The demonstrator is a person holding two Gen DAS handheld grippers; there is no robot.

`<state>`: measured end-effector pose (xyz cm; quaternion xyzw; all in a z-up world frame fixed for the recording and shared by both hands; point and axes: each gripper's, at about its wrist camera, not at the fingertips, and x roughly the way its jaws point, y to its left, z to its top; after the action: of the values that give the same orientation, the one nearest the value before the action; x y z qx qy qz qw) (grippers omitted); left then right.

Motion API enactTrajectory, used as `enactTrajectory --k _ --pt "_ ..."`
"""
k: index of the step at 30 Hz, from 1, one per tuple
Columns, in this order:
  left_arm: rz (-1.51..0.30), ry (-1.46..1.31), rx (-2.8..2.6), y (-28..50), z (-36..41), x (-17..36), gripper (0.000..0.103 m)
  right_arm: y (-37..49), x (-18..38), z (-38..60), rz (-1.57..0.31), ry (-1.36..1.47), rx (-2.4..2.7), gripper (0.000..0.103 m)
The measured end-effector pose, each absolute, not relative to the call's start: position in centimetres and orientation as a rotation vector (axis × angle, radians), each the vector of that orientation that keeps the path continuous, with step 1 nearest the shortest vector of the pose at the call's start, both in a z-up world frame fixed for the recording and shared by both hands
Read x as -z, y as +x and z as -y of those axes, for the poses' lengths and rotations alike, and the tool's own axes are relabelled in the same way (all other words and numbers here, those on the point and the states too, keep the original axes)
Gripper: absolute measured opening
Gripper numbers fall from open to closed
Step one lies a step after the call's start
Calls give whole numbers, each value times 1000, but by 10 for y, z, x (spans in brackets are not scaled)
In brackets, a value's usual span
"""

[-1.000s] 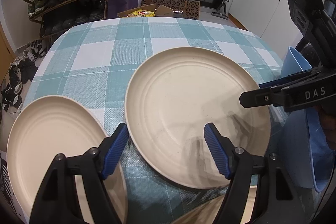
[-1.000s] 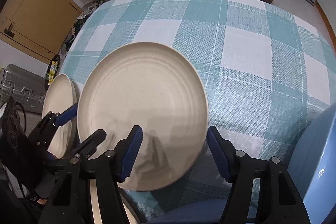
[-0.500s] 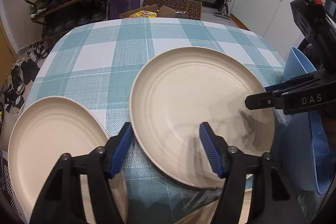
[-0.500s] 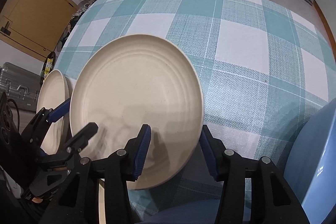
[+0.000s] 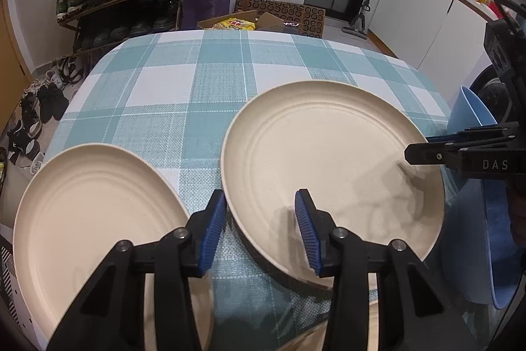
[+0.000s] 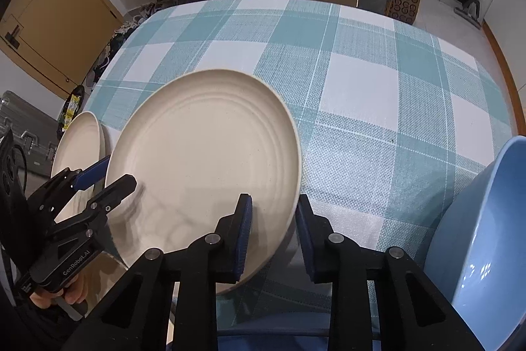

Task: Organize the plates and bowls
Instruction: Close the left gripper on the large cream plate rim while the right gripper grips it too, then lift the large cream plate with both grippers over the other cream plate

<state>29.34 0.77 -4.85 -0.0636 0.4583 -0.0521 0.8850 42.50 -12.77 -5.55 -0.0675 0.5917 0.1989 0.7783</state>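
Item: cream plate (image 5: 332,166), large, ridged; lies flat on the checked tablecloth (image 5: 197,81), near edge of the table, centre.
Grip, left: left gripper (image 5: 261,227) straddles the plate's near-left rim, jaws just been closing, rim between the pads (image 5: 305,229); whether they press it yet, I cannot tell.
Grip, right: right gripper (image 6: 273,234) astride the near-right rim, jaws just been closing, narrow, rim between them; contact not clear.
Adjacent: second cream plate (image 5: 95,213) to the left, apart; blue bowl (image 6: 486,239) to the right, just beside.
Step, judged: two-handed pickup of the centre plate.
Next move calls for: both jaws firm on the rim, then an even lift, probably toward the left plate for stacking
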Motion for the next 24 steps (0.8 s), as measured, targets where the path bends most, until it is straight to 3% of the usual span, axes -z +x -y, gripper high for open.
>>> enactTrajectory --k 12,24 --pt "-860 -144 83 275 -16 24 40 405 29 126 -1127 -176 -453 19" --pt "-768 -143 68 245 -24 -8 34 368 -8 124 -991 -161 -485 18"
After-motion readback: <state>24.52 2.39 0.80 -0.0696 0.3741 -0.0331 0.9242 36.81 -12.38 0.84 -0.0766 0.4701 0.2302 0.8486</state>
